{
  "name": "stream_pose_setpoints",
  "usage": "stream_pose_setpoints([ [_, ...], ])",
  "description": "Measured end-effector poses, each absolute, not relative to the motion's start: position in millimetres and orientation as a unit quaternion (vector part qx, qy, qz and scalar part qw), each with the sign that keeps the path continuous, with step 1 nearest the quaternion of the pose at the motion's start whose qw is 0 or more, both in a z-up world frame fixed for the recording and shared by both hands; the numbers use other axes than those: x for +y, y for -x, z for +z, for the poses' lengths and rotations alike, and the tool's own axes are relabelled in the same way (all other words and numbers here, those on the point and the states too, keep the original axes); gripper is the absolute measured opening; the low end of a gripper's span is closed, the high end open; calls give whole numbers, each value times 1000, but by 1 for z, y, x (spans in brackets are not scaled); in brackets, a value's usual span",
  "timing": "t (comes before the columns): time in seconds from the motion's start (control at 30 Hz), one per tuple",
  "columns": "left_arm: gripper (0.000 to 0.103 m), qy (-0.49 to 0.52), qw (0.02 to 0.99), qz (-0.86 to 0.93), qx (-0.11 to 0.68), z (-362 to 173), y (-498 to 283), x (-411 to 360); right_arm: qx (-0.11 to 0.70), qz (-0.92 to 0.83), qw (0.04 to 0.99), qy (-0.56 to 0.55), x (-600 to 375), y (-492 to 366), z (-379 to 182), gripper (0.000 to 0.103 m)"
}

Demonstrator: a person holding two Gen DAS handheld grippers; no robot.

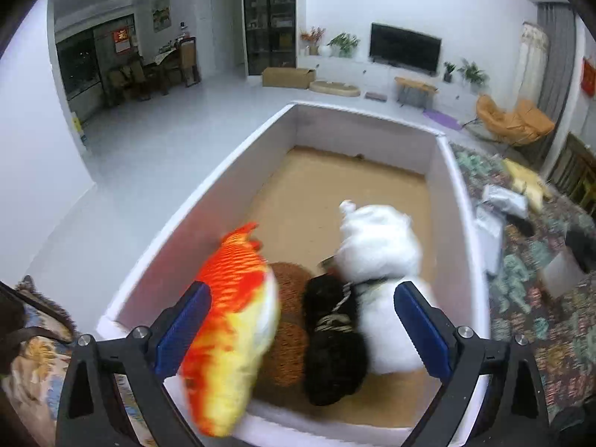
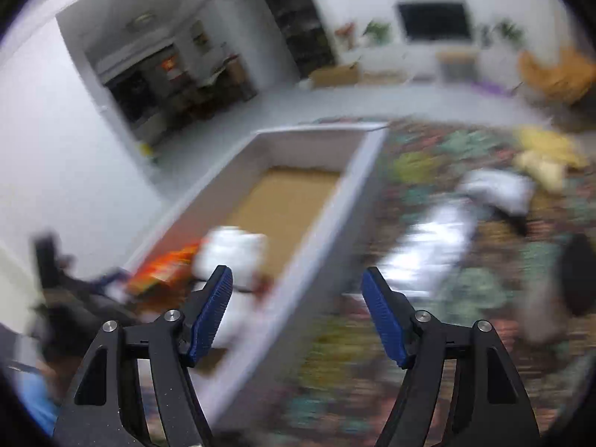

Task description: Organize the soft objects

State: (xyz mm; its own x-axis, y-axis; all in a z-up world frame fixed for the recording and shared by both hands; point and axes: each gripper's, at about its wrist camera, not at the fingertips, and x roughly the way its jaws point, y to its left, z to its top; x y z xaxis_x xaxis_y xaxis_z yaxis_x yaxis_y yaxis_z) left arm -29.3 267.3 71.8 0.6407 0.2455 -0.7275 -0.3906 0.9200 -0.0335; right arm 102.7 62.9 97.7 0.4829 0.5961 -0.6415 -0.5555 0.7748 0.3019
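Observation:
A white-walled box [image 1: 208,201] with a brown floor holds a white plush [image 1: 376,246], a black plush [image 1: 331,339] and a brown round plush [image 1: 290,335]. An orange and yellow fish plush [image 1: 231,320], blurred, lies over the box's near left corner beside my left finger pad. My left gripper [image 1: 302,287] stands wide open above these toys, its pads pressing on nothing. In the blurred right wrist view my right gripper [image 2: 297,272] is open and empty over the box's right wall [image 2: 335,201], with the white plush [image 2: 231,249] and the fish plush [image 2: 164,272] to its left.
Right of the box a flower-patterned cloth [image 1: 540,316] carries silvery plastic bags [image 1: 503,201], a yellow soft thing [image 1: 521,178] and a dark object [image 2: 577,272]. A patterned cushion [image 1: 33,354] lies at the left. Beyond is an open living-room floor.

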Motion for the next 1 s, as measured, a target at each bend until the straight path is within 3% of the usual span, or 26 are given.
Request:
stream_pose_setpoints([
  [0.13, 98, 105, 916, 105, 373, 80, 24, 229, 359, 200, 912, 3, -20, -85, 61, 77],
  [0.47, 98, 14, 915, -82, 394, 82, 4, 71, 447, -75, 887, -85, -189, -135, -32, 77],
  [0.73, 98, -37, 892, -85, 443, 49, -40, 17, 439, -97, 888, -99, -208, -130, -53, 79],
  [1.0, 98, -38, 882, -42, 467, 27, -158, 18, 445, -103, 887, -66, -198, -134, -57, 85],
])
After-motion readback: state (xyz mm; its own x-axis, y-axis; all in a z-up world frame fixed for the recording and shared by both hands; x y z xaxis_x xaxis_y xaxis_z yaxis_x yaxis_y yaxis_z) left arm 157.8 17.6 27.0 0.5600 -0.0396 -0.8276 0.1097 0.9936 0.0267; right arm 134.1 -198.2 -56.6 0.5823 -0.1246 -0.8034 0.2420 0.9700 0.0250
